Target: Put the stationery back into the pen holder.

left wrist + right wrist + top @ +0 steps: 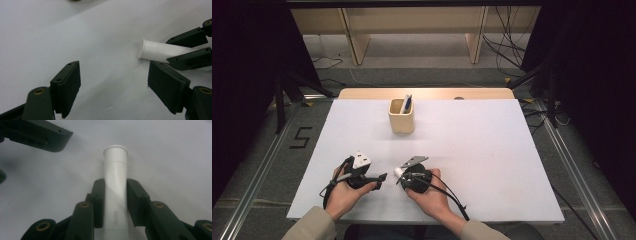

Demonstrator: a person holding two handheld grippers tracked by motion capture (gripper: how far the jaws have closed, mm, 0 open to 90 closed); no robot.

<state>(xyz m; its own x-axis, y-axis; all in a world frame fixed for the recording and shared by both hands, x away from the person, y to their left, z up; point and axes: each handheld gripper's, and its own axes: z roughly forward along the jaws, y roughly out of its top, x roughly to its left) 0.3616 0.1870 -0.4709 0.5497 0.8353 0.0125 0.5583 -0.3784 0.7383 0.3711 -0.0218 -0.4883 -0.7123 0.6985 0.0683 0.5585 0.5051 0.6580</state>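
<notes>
So the right hand-held gripper (115, 202) has its jaws clamped on a white tube (115, 187), pads pressed on both sides of the barrel. The tube has "GLOO" printed on it and its flared cap end sticks out past the jaws toward the top of the right gripper view. In the high view that gripper (401, 176) sits low and center-right in the frame, cradled in the person's right hand (432, 197), with the tube (398, 172) poking out to the left.

The left hand-held gripper (113, 85) has its jaws wide apart, nothing between them, just white counter (75, 37). The tube's cap end (152, 51) sits just beyond its right jaw.

In the high view the left gripper (381, 181), held in the left hand (344, 192), points right, its tips near the tube.

Further up the counter, upper middle of the frame, there's a cream-colored holder cup (402, 120) standing upright, with a dark pen-like thing (406, 104) leaning inside. Can't tell exactly what it is.
</notes>
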